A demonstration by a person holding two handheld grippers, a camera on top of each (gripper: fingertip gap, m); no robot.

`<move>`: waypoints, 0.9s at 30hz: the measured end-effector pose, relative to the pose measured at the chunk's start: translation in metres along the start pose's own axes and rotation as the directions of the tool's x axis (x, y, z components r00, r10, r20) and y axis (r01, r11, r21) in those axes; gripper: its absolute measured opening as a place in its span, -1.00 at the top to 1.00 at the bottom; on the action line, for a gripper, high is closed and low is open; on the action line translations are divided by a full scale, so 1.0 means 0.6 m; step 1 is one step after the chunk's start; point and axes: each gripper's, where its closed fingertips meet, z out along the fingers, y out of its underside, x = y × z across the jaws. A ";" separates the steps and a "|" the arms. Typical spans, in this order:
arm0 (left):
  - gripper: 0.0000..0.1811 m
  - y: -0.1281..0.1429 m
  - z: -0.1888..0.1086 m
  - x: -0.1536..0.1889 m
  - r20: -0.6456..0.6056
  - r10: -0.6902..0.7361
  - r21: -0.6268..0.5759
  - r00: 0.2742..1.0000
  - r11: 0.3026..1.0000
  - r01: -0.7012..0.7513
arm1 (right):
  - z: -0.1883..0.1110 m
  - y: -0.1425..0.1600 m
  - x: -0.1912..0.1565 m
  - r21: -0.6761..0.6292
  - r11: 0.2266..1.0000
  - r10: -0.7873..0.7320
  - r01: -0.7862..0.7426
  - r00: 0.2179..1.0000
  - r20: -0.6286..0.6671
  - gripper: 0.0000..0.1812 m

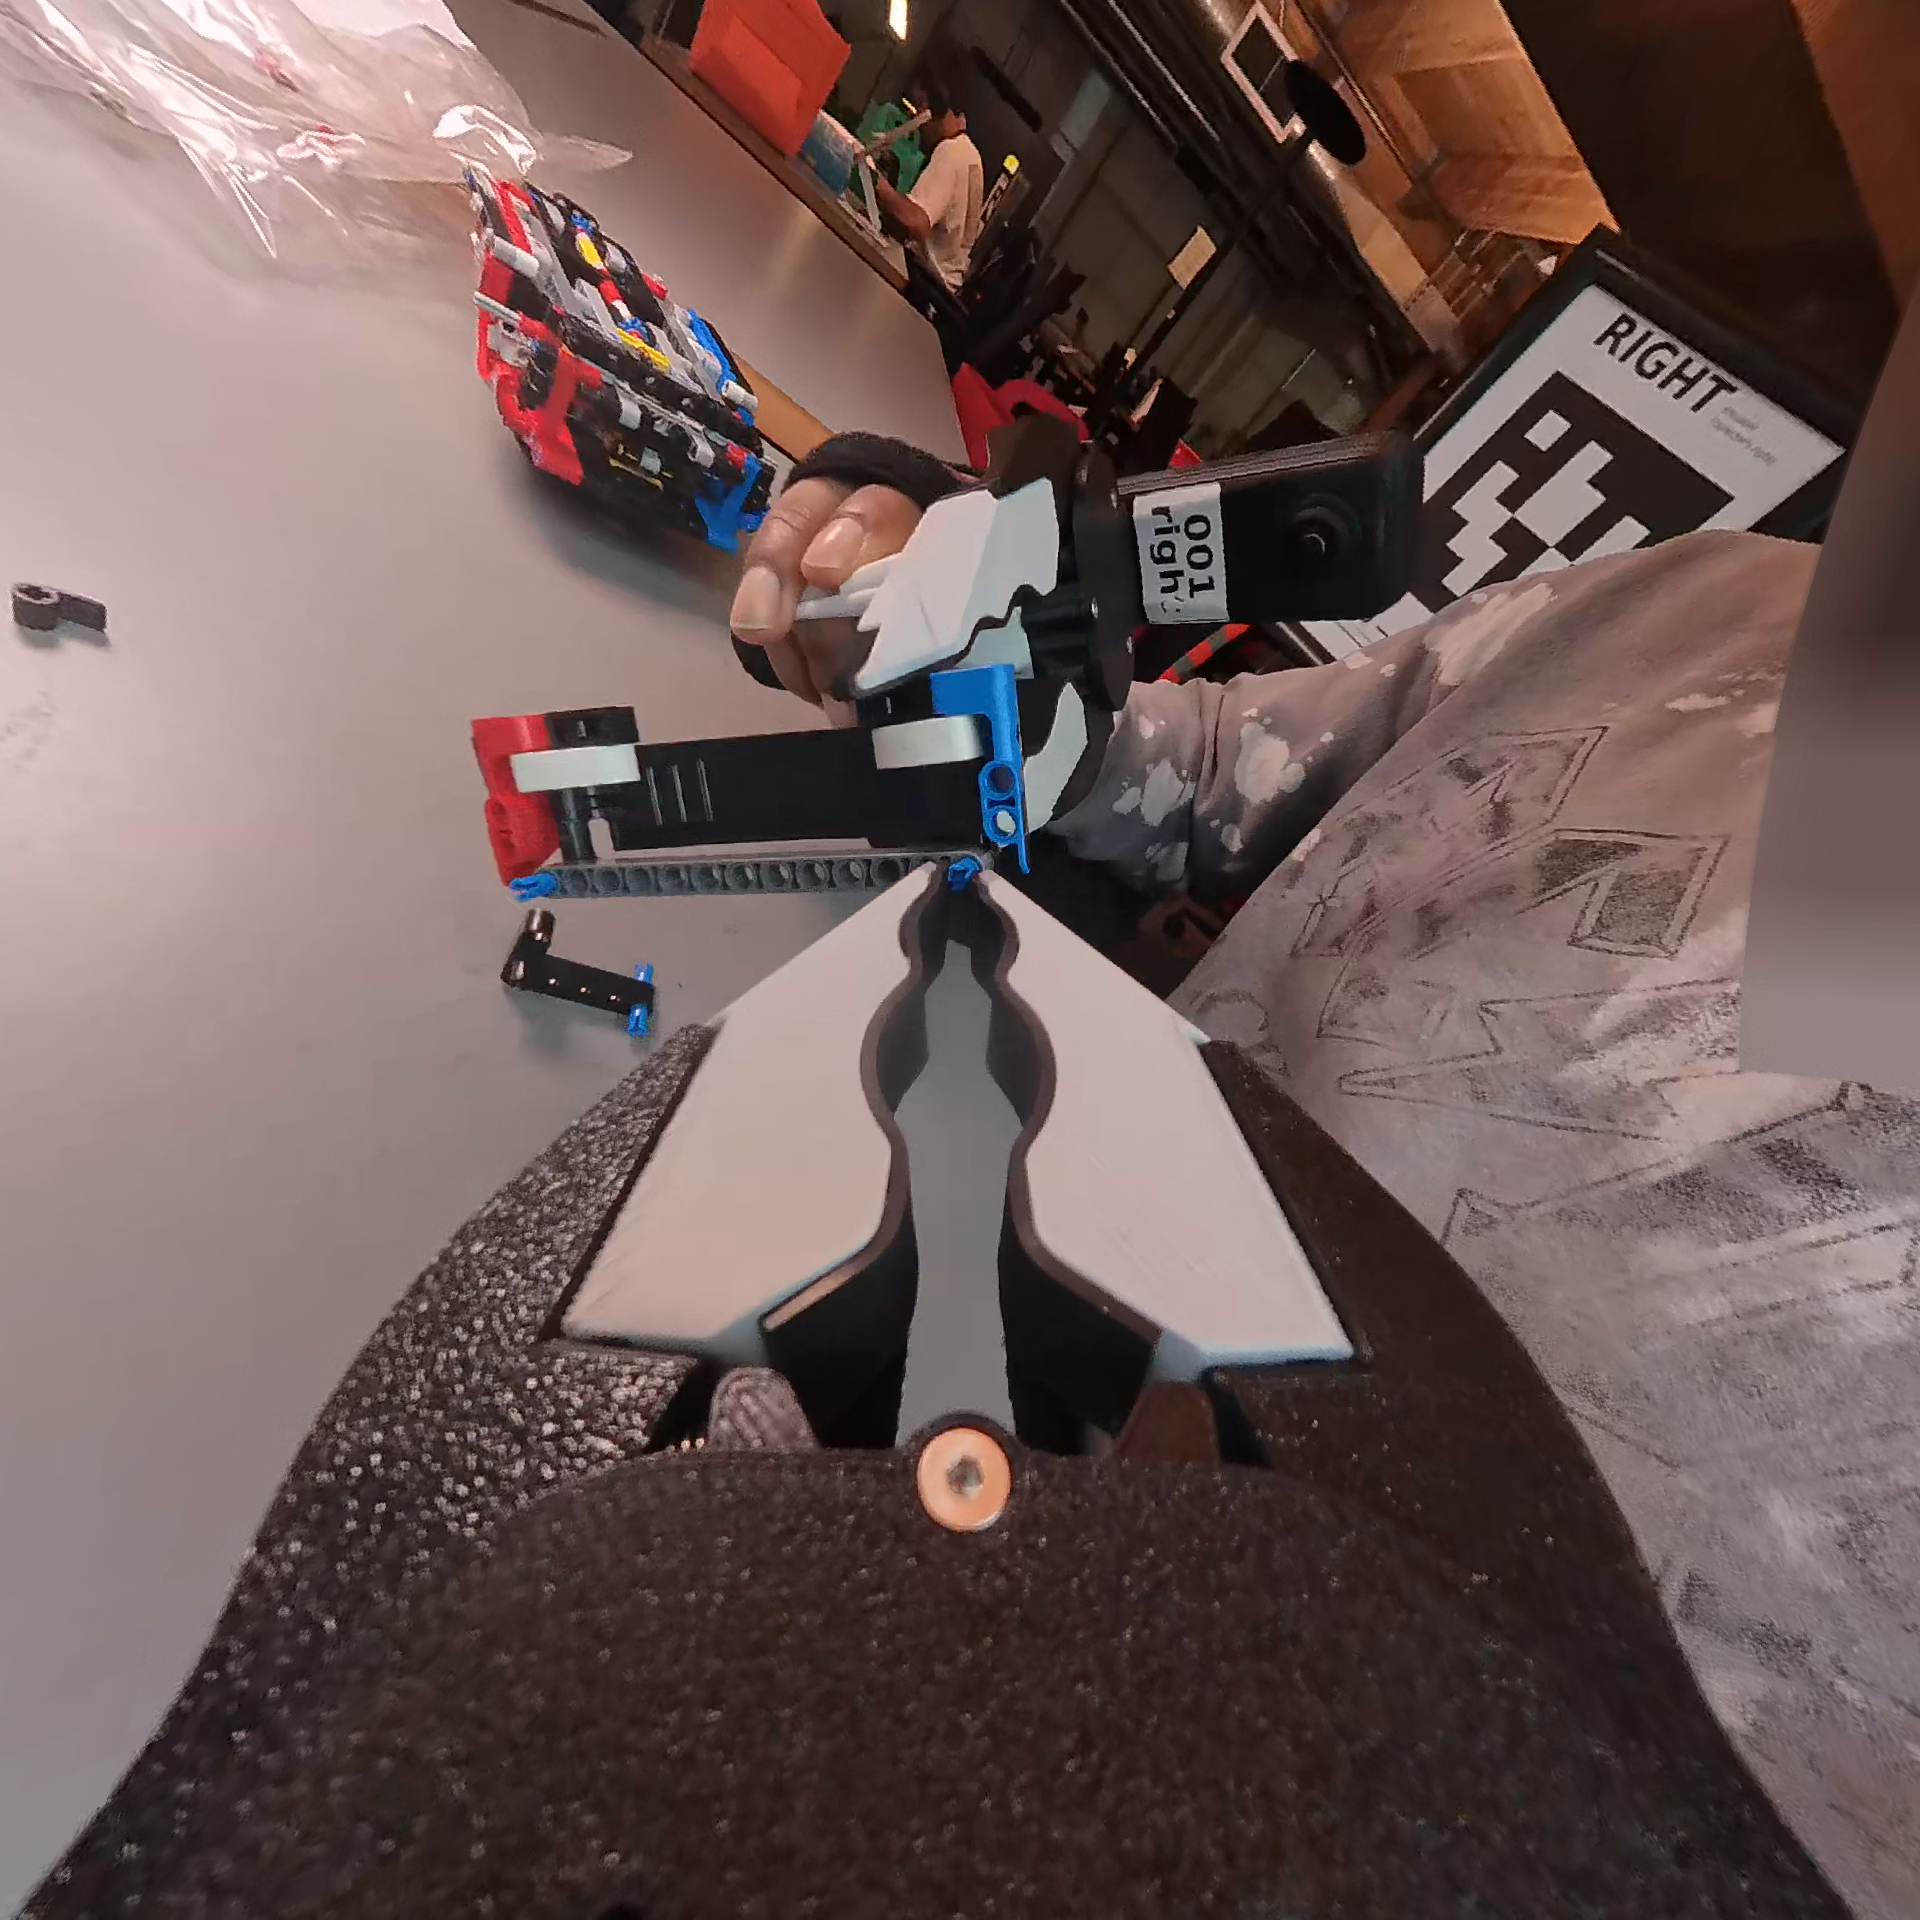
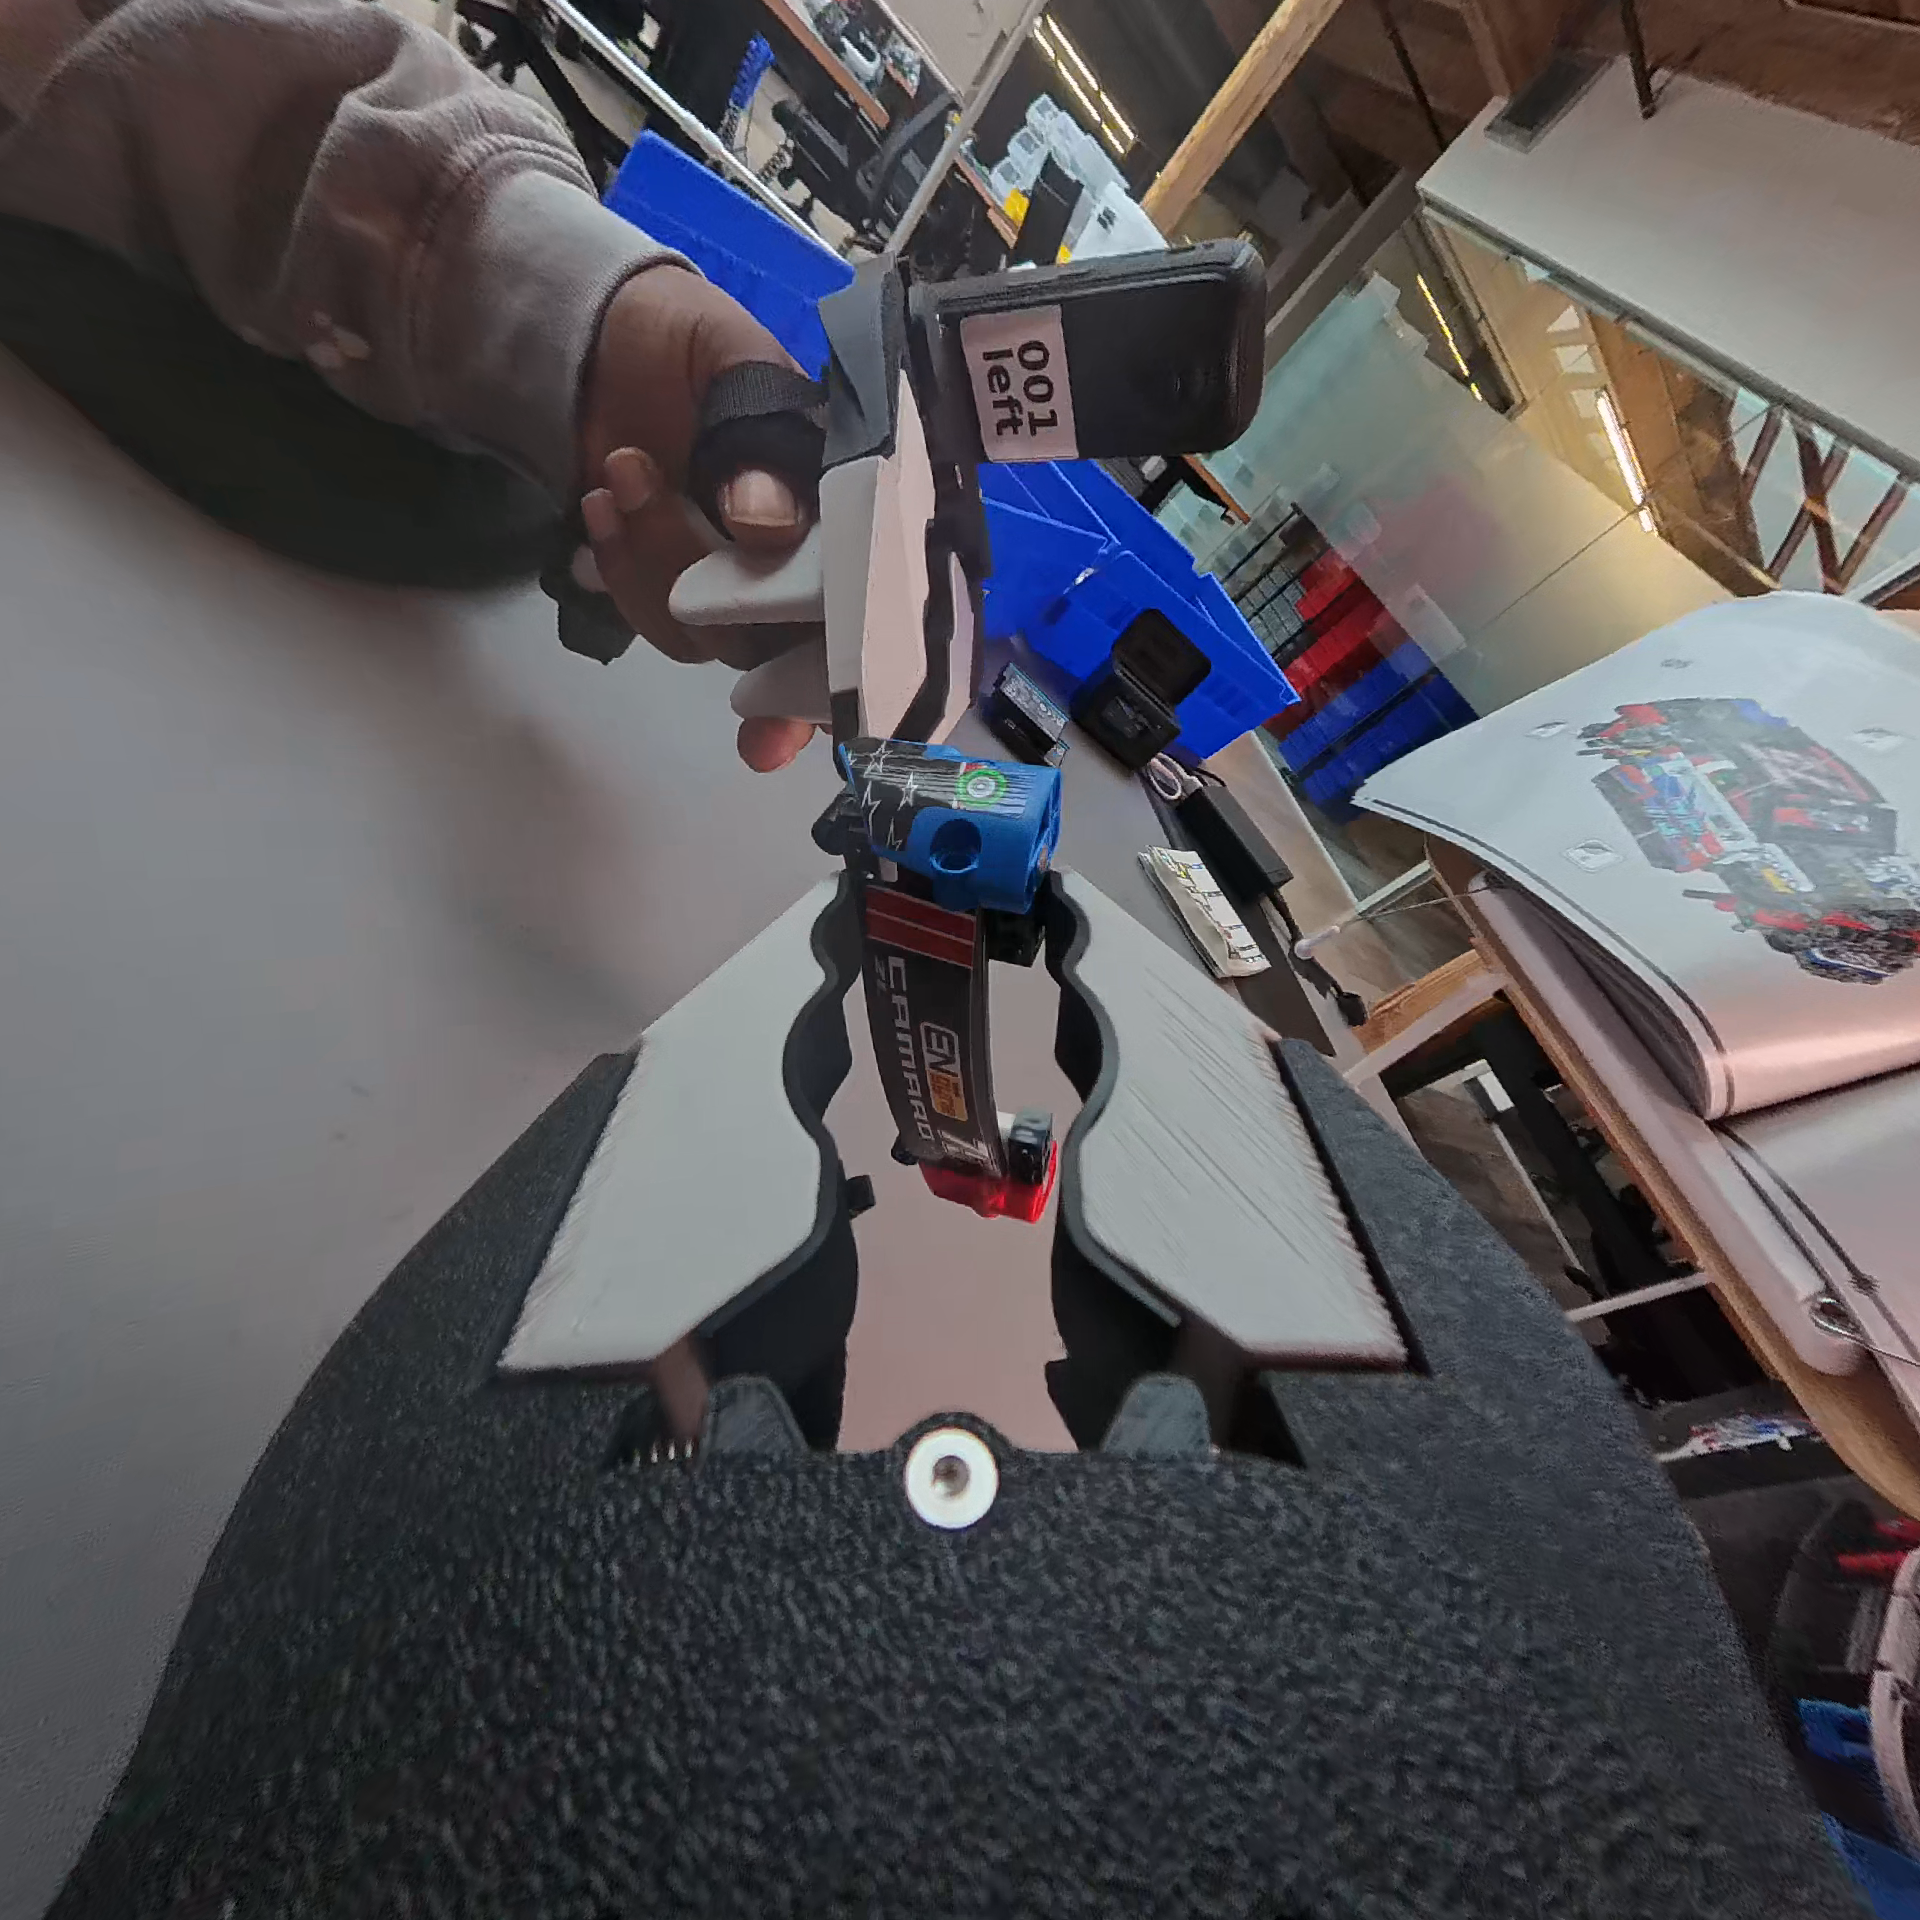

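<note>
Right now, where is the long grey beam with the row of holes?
In the left wrist view the grey beam runs along the bottom edge of the black, red and blue brick assembly, above the table; the left gripper pinches its near end.

Left tool (image 1: 961, 878): my fingers pinched nearly closed at the tips | Right tool (image 2: 951, 914): my fingers parted, clamping at the tips | tools meet, tips facing.

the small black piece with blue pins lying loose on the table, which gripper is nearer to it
Left. The left gripper pinches the held brick assembly right beside the small black piece; the right gripper grips that assembly's farther side.
</note>
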 end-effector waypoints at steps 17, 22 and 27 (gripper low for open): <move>0.99 -0.035 -0.020 -0.025 -0.007 -0.120 0.171 0.993 0.978 0.119 | -0.018 -0.011 0.046 0.059 0.989 0.143 -0.138 0.985 -0.093 0.47; 0.99 -0.060 -0.031 -0.039 -0.027 -0.193 0.290 0.981 0.938 0.192 | -0.002 -0.023 0.016 0.054 0.980 0.194 -0.193 0.980 -0.030 0.79; 0.99 -0.069 -0.030 -0.031 -0.040 -0.182 0.327 0.982 0.927 0.185 | 0.017 -0.014 0.030 0.061 0.940 0.339 -0.335 0.938 -0.072 0.77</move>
